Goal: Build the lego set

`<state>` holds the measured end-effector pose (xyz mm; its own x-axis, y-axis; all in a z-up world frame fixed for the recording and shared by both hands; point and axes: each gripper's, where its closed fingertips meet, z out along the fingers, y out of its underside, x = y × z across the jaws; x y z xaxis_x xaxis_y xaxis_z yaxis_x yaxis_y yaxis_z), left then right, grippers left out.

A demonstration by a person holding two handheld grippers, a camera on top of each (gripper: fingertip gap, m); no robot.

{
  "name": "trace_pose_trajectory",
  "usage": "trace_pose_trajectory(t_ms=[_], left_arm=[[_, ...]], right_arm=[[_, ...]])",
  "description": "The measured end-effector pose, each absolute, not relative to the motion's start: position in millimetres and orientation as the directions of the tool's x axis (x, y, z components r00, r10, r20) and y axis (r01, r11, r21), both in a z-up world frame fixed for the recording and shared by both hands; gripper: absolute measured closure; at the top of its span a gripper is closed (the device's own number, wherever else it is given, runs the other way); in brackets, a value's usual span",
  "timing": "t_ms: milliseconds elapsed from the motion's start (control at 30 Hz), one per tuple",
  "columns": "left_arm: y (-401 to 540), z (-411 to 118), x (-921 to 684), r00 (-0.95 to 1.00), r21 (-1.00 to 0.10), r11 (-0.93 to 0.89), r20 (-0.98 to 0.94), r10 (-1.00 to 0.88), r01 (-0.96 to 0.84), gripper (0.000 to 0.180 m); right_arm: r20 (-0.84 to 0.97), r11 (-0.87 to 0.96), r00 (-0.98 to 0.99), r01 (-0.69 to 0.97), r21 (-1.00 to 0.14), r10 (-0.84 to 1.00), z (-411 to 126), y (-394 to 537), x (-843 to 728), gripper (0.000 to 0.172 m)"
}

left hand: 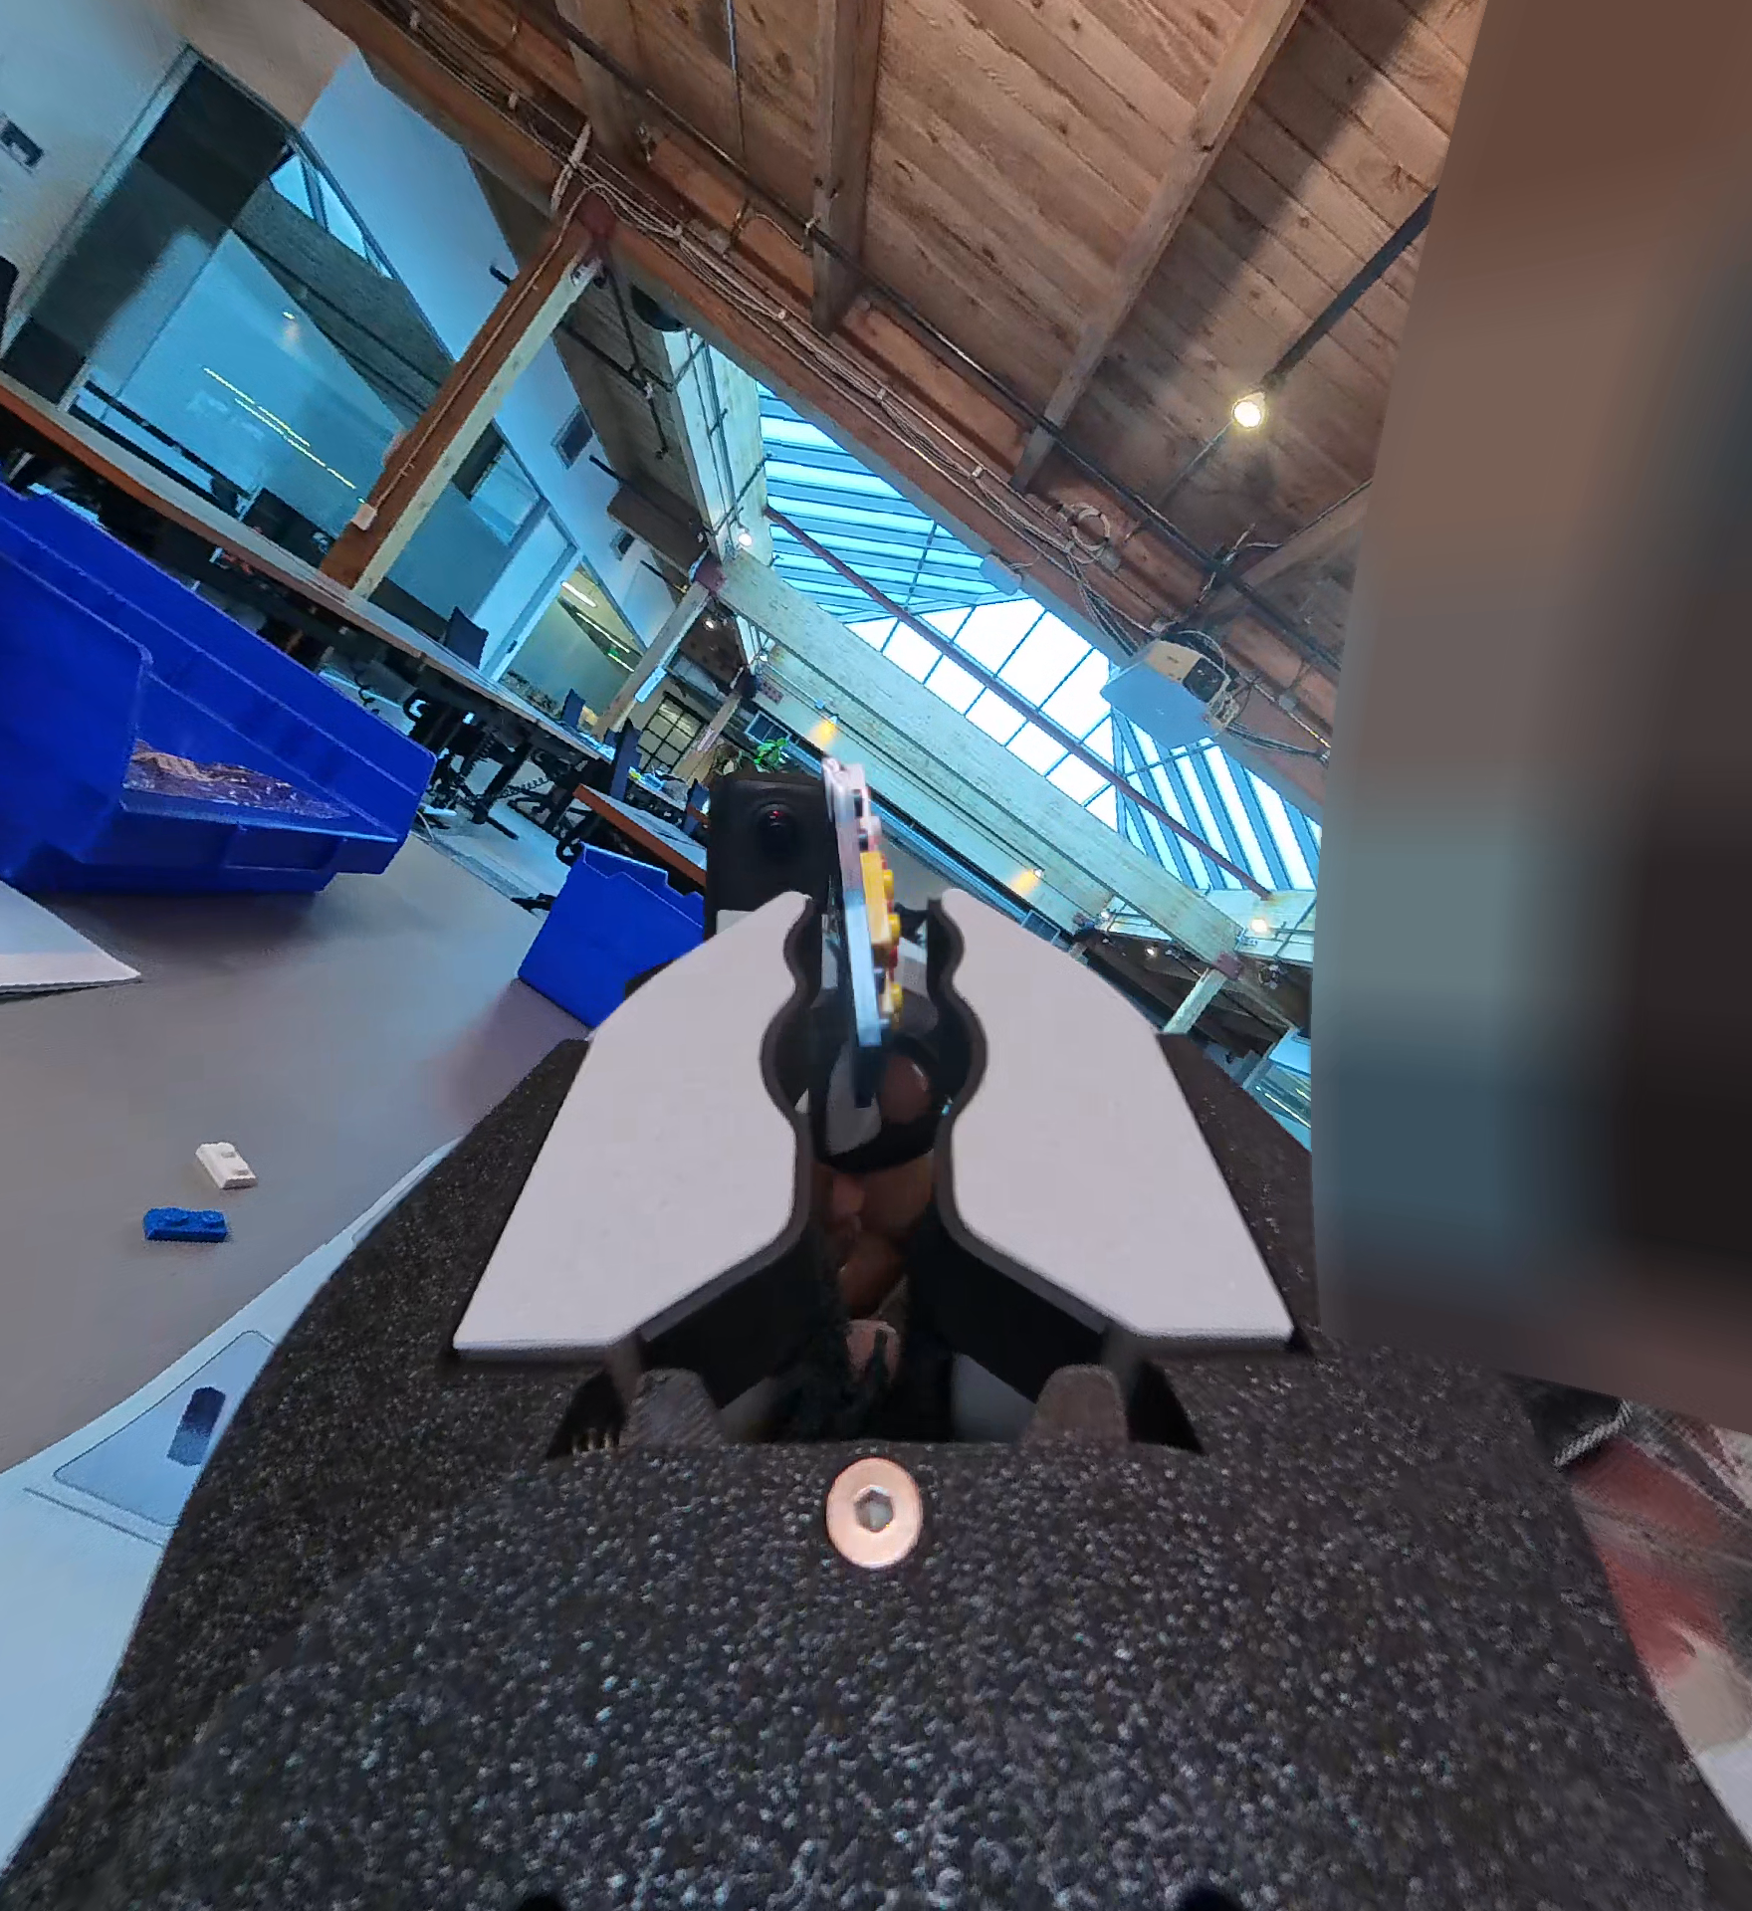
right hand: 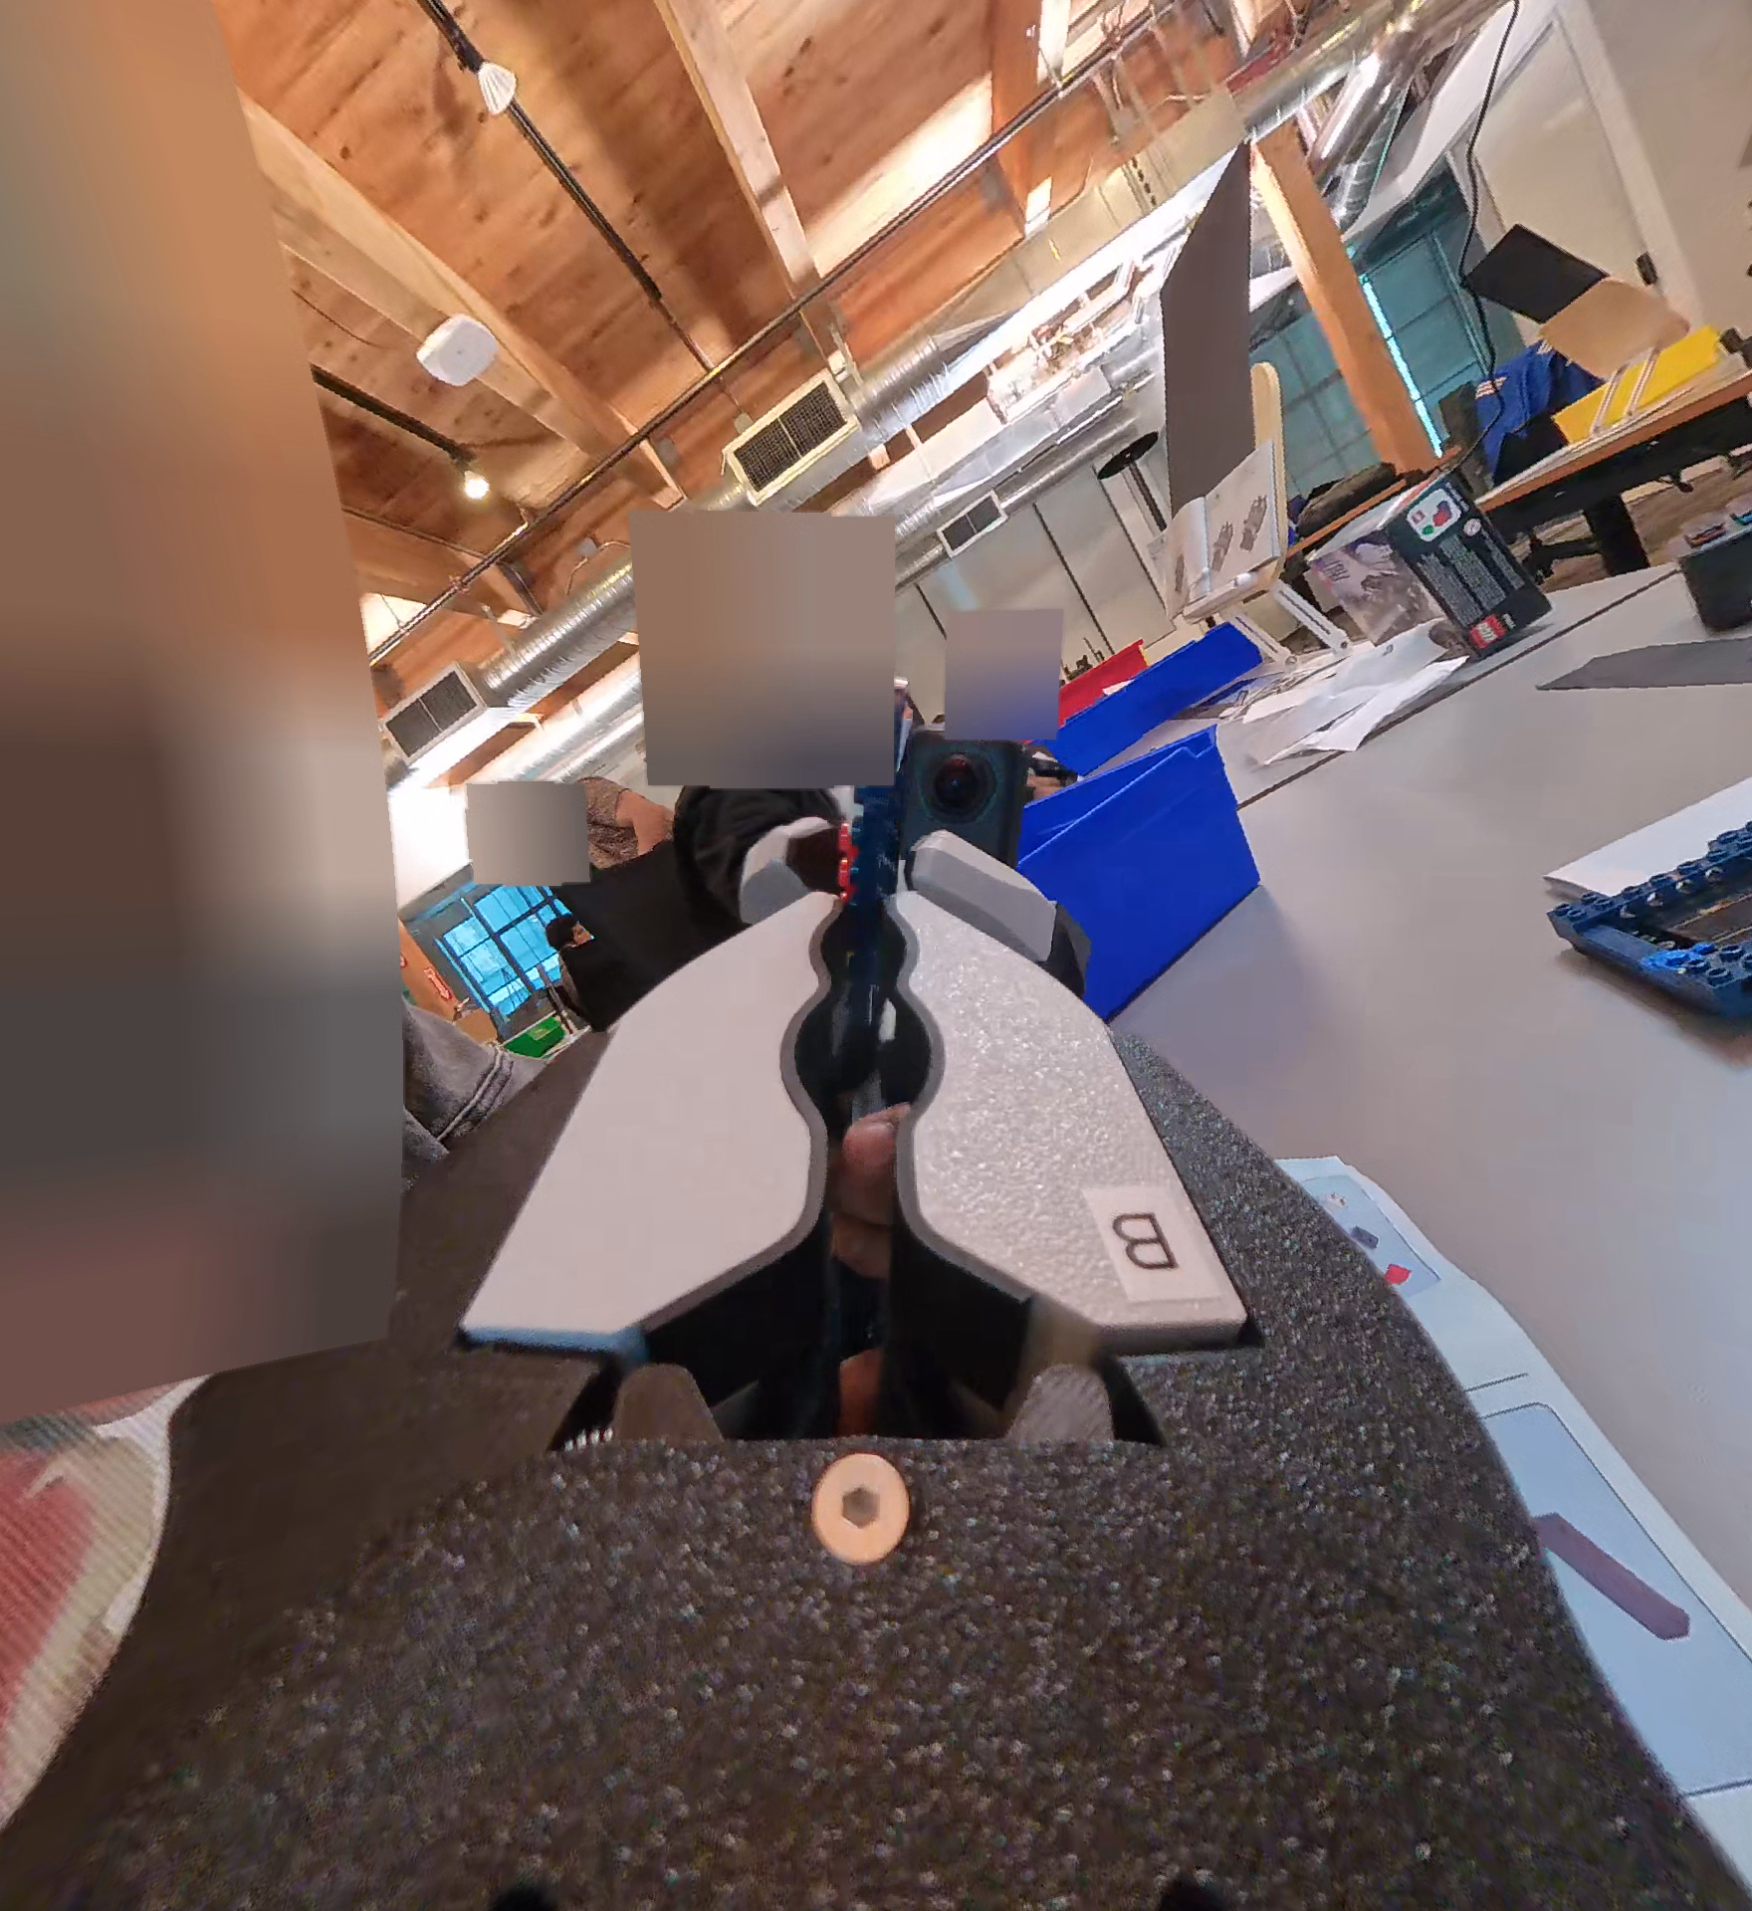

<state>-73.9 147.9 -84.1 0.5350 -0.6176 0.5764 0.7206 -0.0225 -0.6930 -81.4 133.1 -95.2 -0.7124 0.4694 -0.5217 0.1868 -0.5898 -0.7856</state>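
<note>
My two grippers face each other in the air with a thin brick assembly between them. In the left wrist view it stands edge-on: a pale plate (left hand: 856,931) with yellow bricks (left hand: 887,910) on its right face. My left gripper (left hand: 872,910) is open; the plate stands between its fingers, with a clear gap to the right finger (left hand: 965,931). In the right wrist view the plate (right hand: 867,827) looks blue, with red studs (right hand: 839,858) on its left face. My right gripper (right hand: 867,905) is shut on it. The left gripper's fingers (right hand: 975,879) stand apart on either side beyond.
A grey table holds blue bins (left hand: 127,703) (left hand: 603,931) (right hand: 1141,879), a loose white brick (left hand: 227,1163) and a small blue plate (left hand: 185,1225). A dark blue brick frame (right hand: 1710,920) lies on a white sheet at the right. A printed booklet (right hand: 1575,1551) lies below. People stand behind. The grippers are tip to tip, or close to it.
</note>
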Motion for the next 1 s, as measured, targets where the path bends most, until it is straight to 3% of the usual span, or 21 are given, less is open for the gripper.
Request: trace_pose_trajectory(t_ms=[200,300,367,467,567,667,767,833,1000], left_arm=[[148,-87,-77,0.580,-0.722,-0.007,0.562,-0.590,0.692,0.172],[144,-82,-100,0.599,-0.686,0.068,0.578,-0.554,0.725,0.173],[142,-83,-117,0.617,-0.684,0.089,0.585,-0.526,0.724,0.173],[140,-84,-135,0.648,-0.683,0.129,0.591,-0.479,0.719,0.173],[140,-84,-137,0.657,-0.692,0.128,0.588,-0.472,0.711,0.173],[141,-86,-136,0.667,-0.702,0.125,0.583,-0.464,0.701,0.173],[141,-85,-135,0.656,-0.693,0.123,0.589,-0.472,0.711,0.173],[141,-86,-134,0.648,-0.691,0.111,0.593,-0.477,0.714,0.173],[140,-84,-139,0.657,-0.693,0.124,0.591,-0.468,0.711,0.173]], right_arm=[[-0.521,-0.561,-0.706,0.210,-0.801,0.480,-99,133,-83,0.166],[-0.487,-0.506,-0.661,0.183,-0.843,0.571,-99,154,-82,0.138],[-0.412,-0.389,-0.595,0.176,-0.904,0.690,-107,174,-80,0.134],[-0.299,-0.153,-0.480,0.320,-0.935,0.825,-139,200,-74,0.127],[-0.226,0.006,-0.441,0.465,-0.886,0.868,-169,212,-61,0.133],[-0.204,0.034,-0.405,0.507,-0.861,0.891,-180,223,-58,0.139],[-0.241,0.090,-0.519,0.533,-0.841,0.820,-188,202,-50,0.159],[-0.185,0.239,-0.630,0.526,-0.816,0.755,-200,181,-43,0.169],[-0.058,0.438,-0.755,0.439,-0.784,0.653,-218,146,-45,0.165]])
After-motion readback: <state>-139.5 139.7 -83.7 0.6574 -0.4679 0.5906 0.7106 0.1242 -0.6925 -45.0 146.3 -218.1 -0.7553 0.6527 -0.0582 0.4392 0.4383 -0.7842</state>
